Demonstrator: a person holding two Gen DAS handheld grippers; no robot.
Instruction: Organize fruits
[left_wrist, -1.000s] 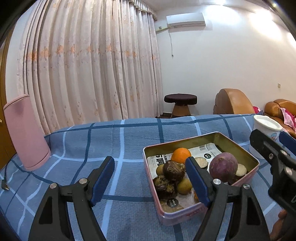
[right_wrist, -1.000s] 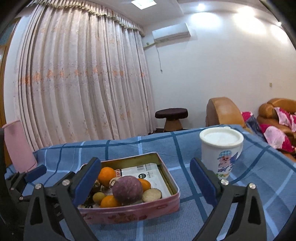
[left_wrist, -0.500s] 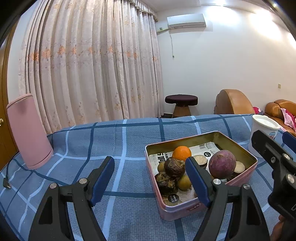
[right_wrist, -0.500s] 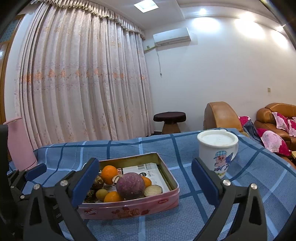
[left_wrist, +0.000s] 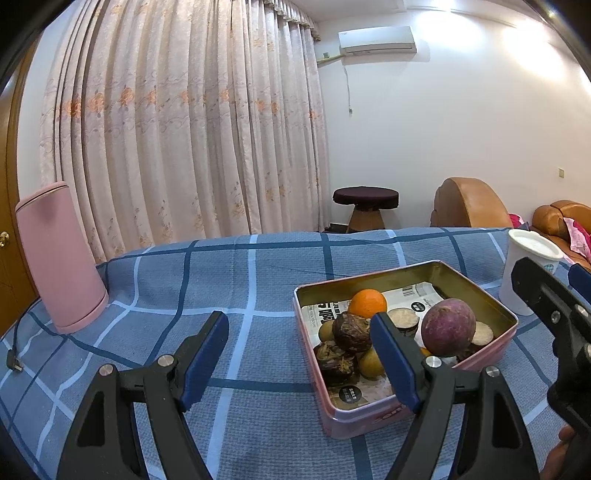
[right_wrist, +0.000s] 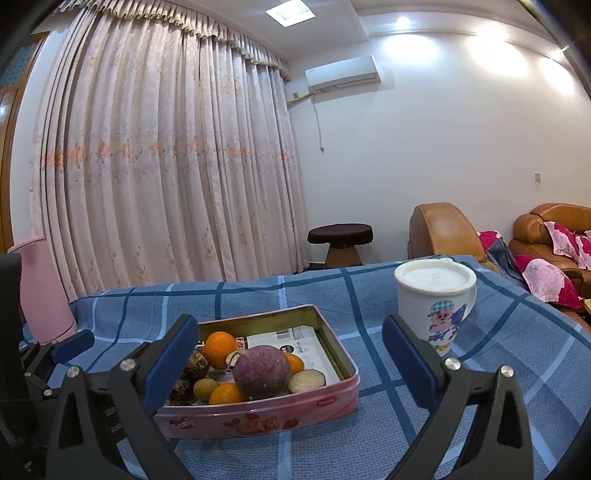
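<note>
Both wrist views, taken with the pink tin (right_wrist: 258, 415) as landmark. All visible fruit lies inside the tin on its printed paper lining: an orange (left_wrist: 367, 303) toward the far wall, a large purple fruit (left_wrist: 448, 327) near the middle, dark wrinkled fruits (left_wrist: 351, 331) on the side facing the left gripper, with small yellow-green and orange pieces around them. A white lidded mug (right_wrist: 434, 301) stands just beyond the tin's right end; a pink cylinder (left_wrist: 59, 258) stands well apart to its left. The left gripper (left_wrist: 299, 360) and right gripper (right_wrist: 290, 360) are both spread wide and empty. Over the last second both have drawn back and risen from the tin, whose contents lie unchanged. Judged so, the fruit sits gathered and neither gripper engages it.
</note>
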